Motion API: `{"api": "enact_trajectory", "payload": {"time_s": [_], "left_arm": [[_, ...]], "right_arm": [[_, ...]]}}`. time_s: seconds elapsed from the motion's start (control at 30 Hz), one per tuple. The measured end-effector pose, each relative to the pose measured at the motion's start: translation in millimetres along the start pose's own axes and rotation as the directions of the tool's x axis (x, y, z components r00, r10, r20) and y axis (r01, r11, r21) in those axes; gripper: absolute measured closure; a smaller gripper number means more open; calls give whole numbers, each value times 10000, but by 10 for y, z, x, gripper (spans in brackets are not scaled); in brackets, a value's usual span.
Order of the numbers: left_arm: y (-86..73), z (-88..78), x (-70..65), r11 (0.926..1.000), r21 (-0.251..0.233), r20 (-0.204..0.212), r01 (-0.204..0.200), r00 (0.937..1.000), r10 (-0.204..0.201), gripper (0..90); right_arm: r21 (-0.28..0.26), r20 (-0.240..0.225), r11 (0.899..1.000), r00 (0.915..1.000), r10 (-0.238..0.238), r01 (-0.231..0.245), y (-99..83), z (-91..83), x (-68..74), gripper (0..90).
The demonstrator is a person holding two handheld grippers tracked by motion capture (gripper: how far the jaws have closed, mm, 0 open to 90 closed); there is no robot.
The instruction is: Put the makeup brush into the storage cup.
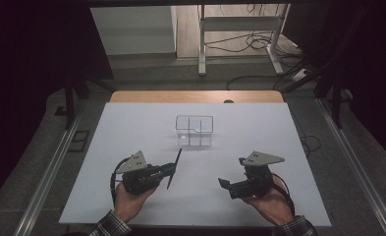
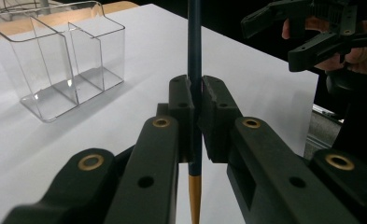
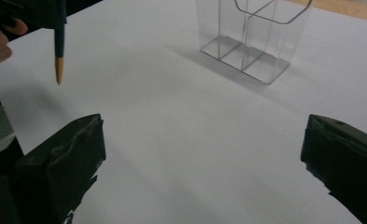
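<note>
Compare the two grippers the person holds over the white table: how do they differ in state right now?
The left gripper is shut on a dark pencil; the right gripper stands open with nothing between its jaws. The left gripper lies nearer the clear organizer than the right gripper. Both are black and hand-held, with a grey plate on top.

This looks like a lab or test room set up for recording. A wooden counter [image 1: 195, 96] covered by a white sheet [image 1: 131, 137] sits between 2 metal rails [image 1: 50, 169] on a grey carpeted floor [image 1: 28, 187]. Black curtains [image 1: 28, 54] close off both sides. Behind stand a white metal frame [image 1: 239, 24] and loose cables [image 1: 252, 44] on the floor.
</note>
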State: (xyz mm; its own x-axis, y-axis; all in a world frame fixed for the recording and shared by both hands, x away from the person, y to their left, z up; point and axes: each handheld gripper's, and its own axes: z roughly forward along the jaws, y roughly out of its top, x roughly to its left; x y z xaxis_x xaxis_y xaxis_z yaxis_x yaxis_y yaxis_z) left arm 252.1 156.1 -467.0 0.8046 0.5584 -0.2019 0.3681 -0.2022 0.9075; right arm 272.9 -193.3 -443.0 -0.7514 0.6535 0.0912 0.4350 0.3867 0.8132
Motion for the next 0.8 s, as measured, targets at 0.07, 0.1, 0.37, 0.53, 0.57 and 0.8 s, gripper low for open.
{"api": "enact_trajectory", "payload": {"time_s": [0.07,0.1,0.37,0.53,0.57,0.8], "left_arm": [[-1,5,-1,10000,-48,38,34,10000,-34,840],[-3,9,-1,9999,-77,66,66,10000,-66,840],[-7,53,-24,9999,-100,188,98,9998,-96,840],[-12,76,-34,9999,-79,222,87,9997,-85,840],[-12,80,-36,9999,-68,216,77,9997,-76,840],[-14,98,-25,9998,-30,294,185,9994,-184,840]], "right_arm": [[-36,-146,9999,9998,135,-136,24,15,11,57],[-56,-239,9998,9995,206,-208,38,20,15,74],[-115,-761,9991,9963,409,-419,164,82,52,214],[-109,-1028,9996,9944,234,-247,256,148,98,263],[-107,-1081,9997,9940,193,-206,274,160,109,270],[-181,-1492,9998,9888,18,-46,375,246,171,333]]}}
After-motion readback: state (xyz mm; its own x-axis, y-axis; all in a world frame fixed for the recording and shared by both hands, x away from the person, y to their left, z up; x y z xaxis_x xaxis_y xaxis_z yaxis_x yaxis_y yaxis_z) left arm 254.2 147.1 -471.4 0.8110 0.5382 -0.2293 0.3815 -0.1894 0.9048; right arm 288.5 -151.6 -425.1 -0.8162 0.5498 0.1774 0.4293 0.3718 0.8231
